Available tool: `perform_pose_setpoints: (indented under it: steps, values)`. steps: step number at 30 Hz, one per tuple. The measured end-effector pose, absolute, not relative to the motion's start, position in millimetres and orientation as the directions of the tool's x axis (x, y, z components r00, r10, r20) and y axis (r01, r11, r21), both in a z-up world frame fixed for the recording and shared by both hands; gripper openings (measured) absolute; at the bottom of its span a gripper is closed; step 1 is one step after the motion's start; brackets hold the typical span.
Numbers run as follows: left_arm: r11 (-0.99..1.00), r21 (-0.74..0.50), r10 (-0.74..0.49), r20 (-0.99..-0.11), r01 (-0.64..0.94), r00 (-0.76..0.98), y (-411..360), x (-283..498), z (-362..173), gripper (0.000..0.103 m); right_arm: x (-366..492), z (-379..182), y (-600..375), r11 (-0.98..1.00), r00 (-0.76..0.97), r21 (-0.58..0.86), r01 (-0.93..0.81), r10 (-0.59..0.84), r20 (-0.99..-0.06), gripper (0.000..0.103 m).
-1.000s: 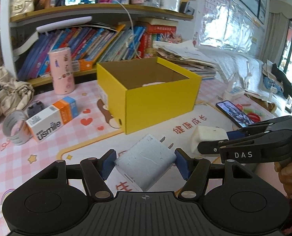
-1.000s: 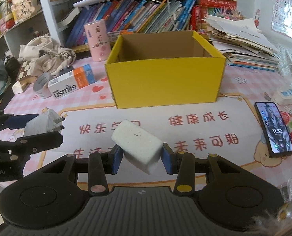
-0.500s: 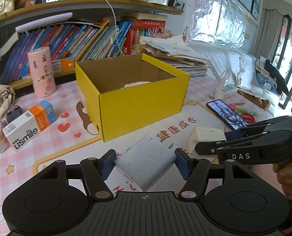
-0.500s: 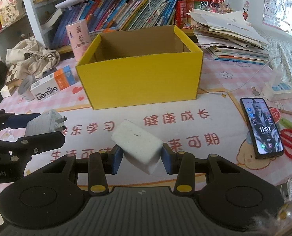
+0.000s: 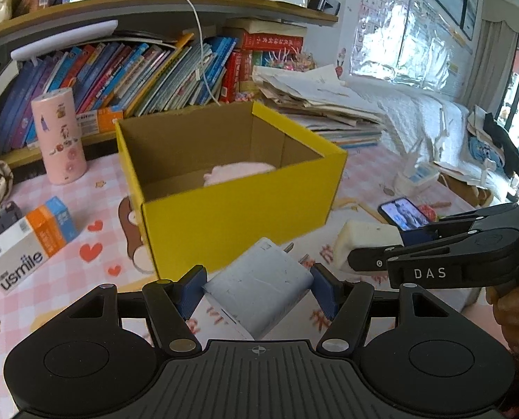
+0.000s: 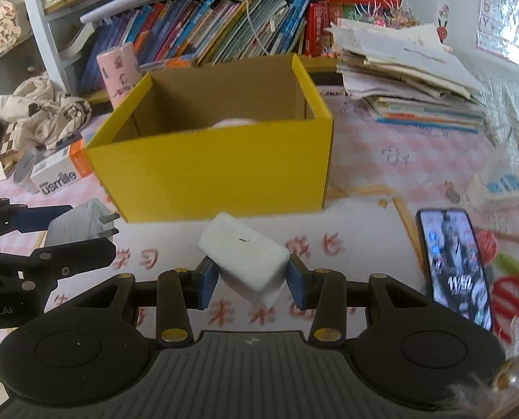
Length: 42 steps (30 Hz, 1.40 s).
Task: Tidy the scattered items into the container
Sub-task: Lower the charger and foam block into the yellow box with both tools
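Box [image 5: 238, 206] contents half-hidden, perhaps pink.

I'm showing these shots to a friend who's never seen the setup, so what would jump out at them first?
Probably the yellow box, open-topped in the middle of the pink checked table with something pale pink inside. Next, the two loads held in front of it: the left gripper clamps a grey charger, and the right gripper clamps a white block. Behind it runs a shelf of colourful books.
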<state>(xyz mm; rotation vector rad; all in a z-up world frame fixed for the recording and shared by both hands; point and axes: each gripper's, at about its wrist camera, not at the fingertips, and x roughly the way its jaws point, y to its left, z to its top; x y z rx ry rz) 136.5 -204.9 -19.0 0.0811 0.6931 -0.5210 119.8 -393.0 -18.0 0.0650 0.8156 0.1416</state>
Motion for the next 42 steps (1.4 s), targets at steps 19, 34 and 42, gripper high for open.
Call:
perform_pose_setpoints:
  steps: [19, 34, 42]
  values:
    - [0.921, -0.014, -0.339, -0.527, 0.390, 0.780, -229.5, 199.2, 28.2, 0.065, 201.9, 34.3, -426.7, 0.962, 0.800, 0.112, -0.249, 0.269, -0.537, 0.039]
    - [0.927, 0.081, -0.230, -0.650, 0.367, 0.725, -251.0, 267.9, -3.9, 0.065, 310.8, 9.1, -411.4, 0.923, 0.715, 0.041, -0.383, 0.325, -0.619, 0.039]
    - [0.925, 0.077, -0.217, -0.698, 0.373, 0.682, -254.1, 283.6, -20.8, 0.065, 350.0, -11.4, -388.2, 0.893, 0.648, -0.023, -0.450, 0.308, -0.697, 0.040]
